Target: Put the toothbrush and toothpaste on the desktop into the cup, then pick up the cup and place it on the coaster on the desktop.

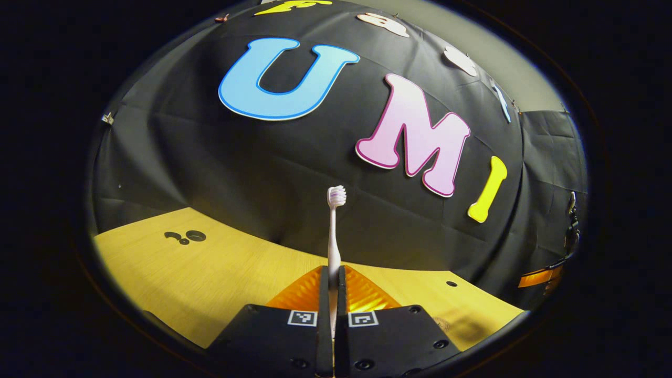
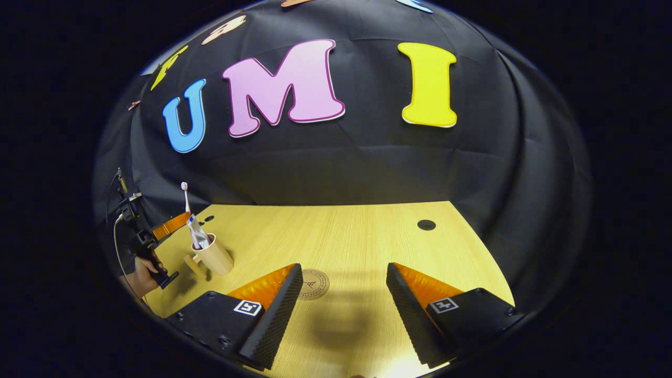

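Claw on your left (image 1: 332,294) pinches the slim white toothbrush (image 1: 334,231) upright, bristles up, beside the tan wooden cup (image 2: 214,257) where the toothpaste tube (image 2: 197,232) already leans. Release off-centre and you could clip the tube or tip the cup. Your right claw (image 2: 344,299) stands open, empty, over the round coaster (image 2: 313,284) on the pale wooden bench (image 2: 367,236).

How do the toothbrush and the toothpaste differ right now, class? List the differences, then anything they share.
The toothbrush is held upright by the left gripper, shut on its handle; the toothpaste sits free in the cup, leaning. The toothbrush is thin and rod-like; the toothpaste is a broader, flat tube. The toothbrush rises higher than the toothpaste. Both stand at the cup.
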### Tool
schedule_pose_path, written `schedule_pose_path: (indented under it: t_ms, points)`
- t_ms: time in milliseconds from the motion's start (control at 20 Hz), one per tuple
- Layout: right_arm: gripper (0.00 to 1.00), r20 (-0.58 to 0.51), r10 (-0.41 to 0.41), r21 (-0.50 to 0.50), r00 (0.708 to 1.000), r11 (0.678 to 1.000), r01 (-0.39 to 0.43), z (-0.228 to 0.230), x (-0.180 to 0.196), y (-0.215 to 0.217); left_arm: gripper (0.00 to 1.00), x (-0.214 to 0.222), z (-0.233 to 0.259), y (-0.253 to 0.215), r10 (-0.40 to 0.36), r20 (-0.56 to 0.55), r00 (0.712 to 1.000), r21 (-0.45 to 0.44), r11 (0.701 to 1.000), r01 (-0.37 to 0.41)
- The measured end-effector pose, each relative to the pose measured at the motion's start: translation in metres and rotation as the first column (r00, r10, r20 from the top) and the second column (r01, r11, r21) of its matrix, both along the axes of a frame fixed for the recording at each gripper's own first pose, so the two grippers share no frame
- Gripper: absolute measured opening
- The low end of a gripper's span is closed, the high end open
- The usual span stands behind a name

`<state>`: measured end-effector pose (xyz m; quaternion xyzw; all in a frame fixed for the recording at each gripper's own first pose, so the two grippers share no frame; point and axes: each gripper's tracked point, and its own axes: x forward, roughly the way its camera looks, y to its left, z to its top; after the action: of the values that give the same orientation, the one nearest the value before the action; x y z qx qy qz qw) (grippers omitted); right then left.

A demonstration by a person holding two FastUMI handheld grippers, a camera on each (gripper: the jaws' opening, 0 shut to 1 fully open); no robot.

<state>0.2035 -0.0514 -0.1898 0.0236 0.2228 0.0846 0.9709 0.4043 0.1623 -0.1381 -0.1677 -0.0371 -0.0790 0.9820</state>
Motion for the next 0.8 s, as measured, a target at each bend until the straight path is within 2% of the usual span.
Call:
schedule_pose_path:
  t_ms: [100,200,350,400,450,500,600,800]
  points:
    - [0.99,-0.011,-0.003,0.018,1.0,1.0,0.003,-0.004,0.0,0.0,0.1,-0.004,-0.01,-0.002,-0.008,-0.016,1.0,-0.002,1.0,0.008]
    - [0.98,-0.014,-0.014,0.023,1.0,1.0,0.014,-0.006,-0.001,-0.002,0.12,-0.015,-0.019,-0.006,-0.006,-0.031,0.999,0.039,0.999,0.007]
    - [0.99,-0.014,-0.033,0.028,0.999,0.999,0.034,-0.007,0.001,-0.008,0.61,-0.033,-0.023,-0.017,-0.057,-0.079,0.995,0.067,0.996,0.063]
    - [0.98,-0.012,-0.042,0.033,0.999,0.999,0.042,-0.007,0.0,-0.011,0.8,-0.04,-0.022,-0.015,-0.054,-0.096,0.994,0.09,0.994,0.063]
    - [0.98,-0.016,-0.056,0.037,0.998,0.998,0.057,-0.008,-0.001,-0.016,0.77,-0.046,-0.025,-0.012,-0.048,-0.119,0.992,0.116,0.991,0.062]
    - [0.98,-0.021,-0.066,0.048,0.998,0.997,0.067,-0.008,-0.002,-0.019,0.89,-0.051,-0.026,-0.009,-0.038,-0.143,0.989,0.135,0.989,0.058]
    - [0.98,-0.028,-0.08,0.065,0.996,0.995,0.081,-0.008,-0.004,-0.025,0.97,-0.059,-0.028,-0.006,-0.031,-0.193,0.981,0.153,0.986,0.061]
    - [0.99,-0.033,-0.072,0.083,0.997,0.994,0.075,-0.003,-0.011,-0.031,0.97,-0.065,-0.034,-0.007,-0.039,-0.331,0.943,0.134,0.987,0.088]
